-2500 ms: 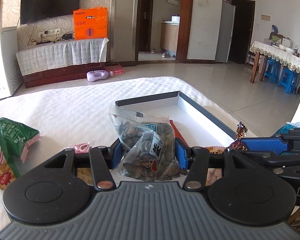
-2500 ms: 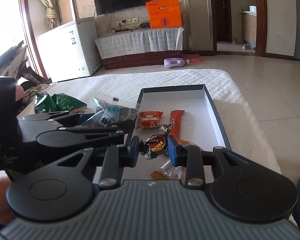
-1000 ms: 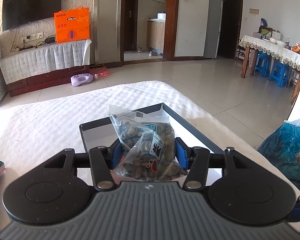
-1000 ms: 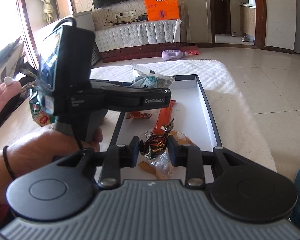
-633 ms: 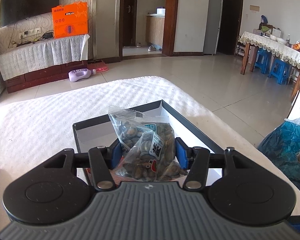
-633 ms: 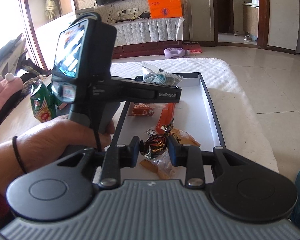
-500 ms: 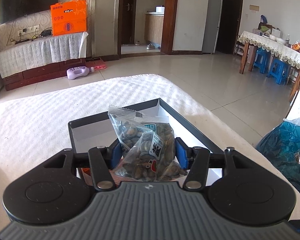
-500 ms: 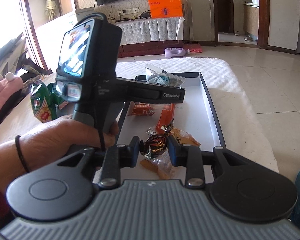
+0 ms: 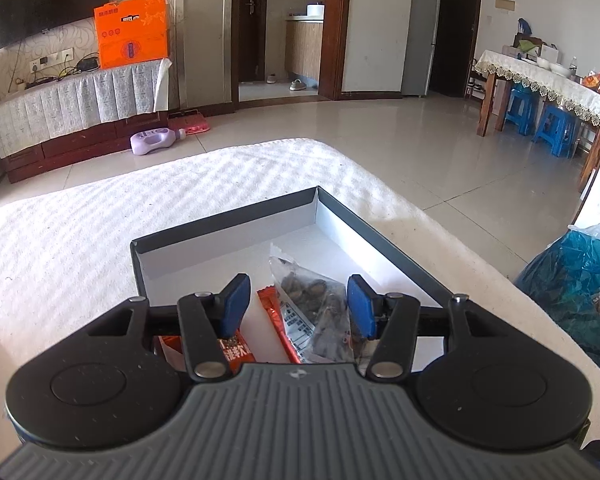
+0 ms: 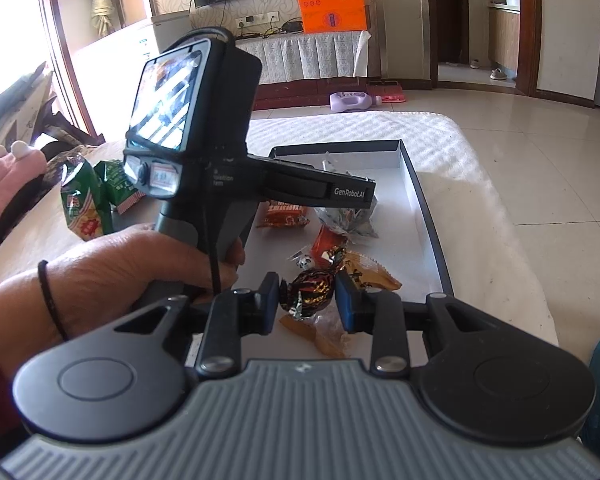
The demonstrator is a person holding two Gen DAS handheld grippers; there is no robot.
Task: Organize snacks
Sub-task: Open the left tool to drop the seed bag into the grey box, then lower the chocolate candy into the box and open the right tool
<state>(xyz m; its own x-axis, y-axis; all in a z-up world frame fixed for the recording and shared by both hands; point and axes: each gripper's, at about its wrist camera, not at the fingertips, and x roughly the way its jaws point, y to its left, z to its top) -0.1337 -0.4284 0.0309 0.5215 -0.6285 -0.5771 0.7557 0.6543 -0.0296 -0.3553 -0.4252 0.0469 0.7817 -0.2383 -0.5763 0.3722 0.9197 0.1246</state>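
- At the far left of the right wrist view, two green crinkled snack bags (image 10: pixel 85 200) stand on the white textured cloth (image 10: pixel 452 148) outside the tray, well apart from both grippers.
- A person's left hand (image 10: pixel 140 268), with a thin black band at the wrist, grips the handle of the left gripper (image 9: pixel 297 300), which reaches out over the shallow white tray with a dark rim (image 9: pixel 384 236).
- The left gripper's blue fingers (image 9: pixel 236 300) stand apart and clamp nothing.
- Between and below them lies the clear plastic bag of dark seeds (image 9: pixel 320 308) on the tray floor; it sits nearer the right finger, and whether it brushes that pad cannot be told.
- Just left of the seed bag lies a long orange-red wrapped stick (image 9: pixel 278 322), and under the left finger an orange snack packet with printed characters (image 9: pixel 234 350).
- Further right in the right wrist view, the right gripper (image 10: pixel 307 292) hangs over the near end of the tray, its fingers clamped on a round candy in a shiny dark red and gold wrapper (image 10: pixel 310 286), one pad on each side.
- Below that candy, clear and amber wrapped sweets (image 10: pixel 320 332) lie on the tray.
- A crumpled blue plastic bag (image 9: pixel 576 280) sits off the cloth at the far right.
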